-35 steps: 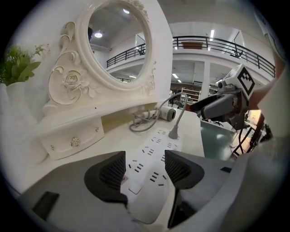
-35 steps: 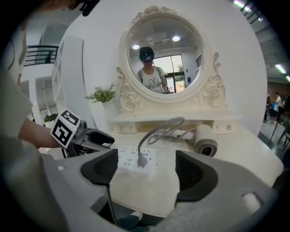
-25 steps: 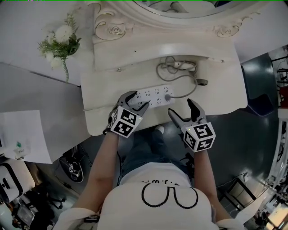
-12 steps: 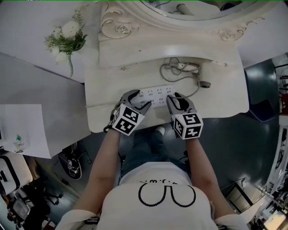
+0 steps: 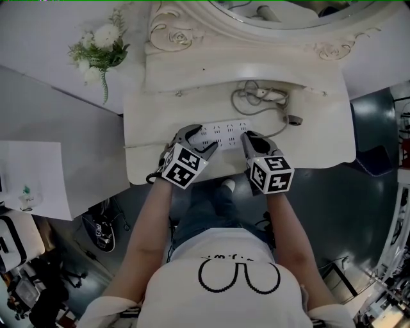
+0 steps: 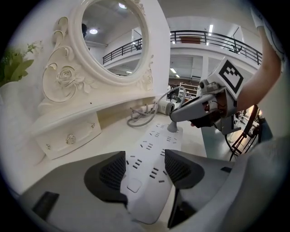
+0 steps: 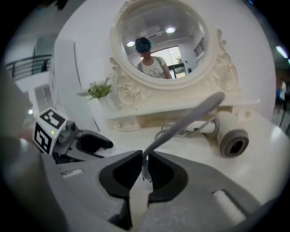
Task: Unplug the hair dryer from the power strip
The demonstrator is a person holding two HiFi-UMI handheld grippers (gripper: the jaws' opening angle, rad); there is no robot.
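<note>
A white power strip [image 5: 223, 134] [image 6: 154, 140] lies along the front of the white vanity top [image 5: 307, 138]. My left gripper [image 5: 200, 140] [image 6: 145, 170] is shut on its left end, one pad on each long side. My right gripper [image 5: 252, 139] [image 7: 144, 168] sits at the strip's right end. Its jaws have just been closing and now pinch the grey plug [image 6: 173, 127] [image 7: 143, 159], which still sits in the strip. The grey cord [image 7: 186, 122] runs from the plug back to the hair dryer [image 5: 268, 96] [image 7: 232, 136], which lies at the rear by a coil of cord.
An ornate oval mirror [image 5: 256, 13] rises behind the vanity, with a small drawer [image 6: 72, 138] under its shelf. A bunch of white flowers [image 5: 97, 50] stands at the left. The table's front edge is just below both grippers. A sheet of paper [image 5: 32, 186] lies at the far left.
My right gripper has come in from the table's front edge to the strip's right end, and its wide-open jaws have closed on the plug. The left gripper has kept its place on the strip.
</note>
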